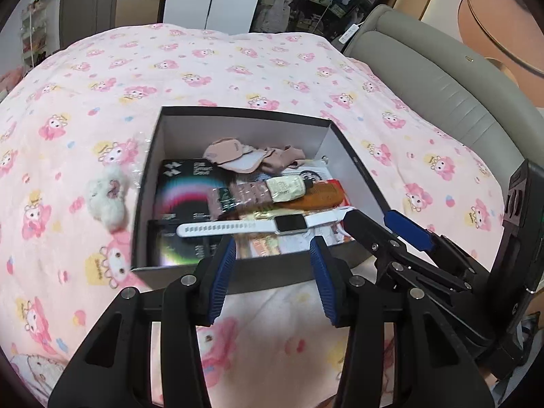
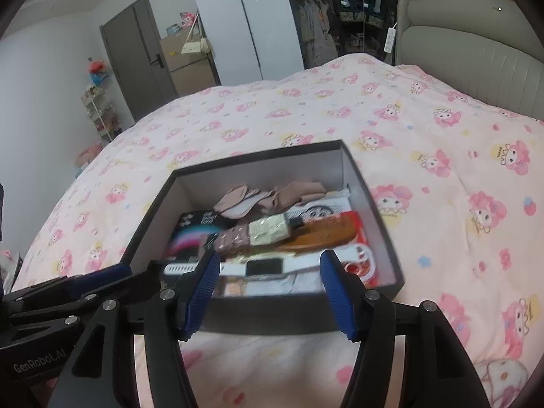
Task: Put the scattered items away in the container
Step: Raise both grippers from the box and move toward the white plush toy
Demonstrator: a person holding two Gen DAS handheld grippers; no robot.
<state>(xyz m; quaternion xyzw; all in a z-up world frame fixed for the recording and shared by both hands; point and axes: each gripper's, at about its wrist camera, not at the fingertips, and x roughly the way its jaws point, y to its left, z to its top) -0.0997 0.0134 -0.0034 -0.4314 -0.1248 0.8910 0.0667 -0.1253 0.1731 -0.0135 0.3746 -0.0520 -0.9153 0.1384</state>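
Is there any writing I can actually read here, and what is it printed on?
"GenRobot.AI": white letters on the black body of the left hand-held gripper, seen in the right wrist view.
White print on the black packet in the box: too blurred to read.
Print on the cream tube and the papers beneath: unreadable.

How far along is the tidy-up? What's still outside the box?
Mostly done: the box already holds the white watch, a comb, a small tube, socks and packets. In hand: nothing; the left gripper and right gripper are both open and empty at its near edge. Left: the fluffy white item on the bedspread beside the box's left wall.
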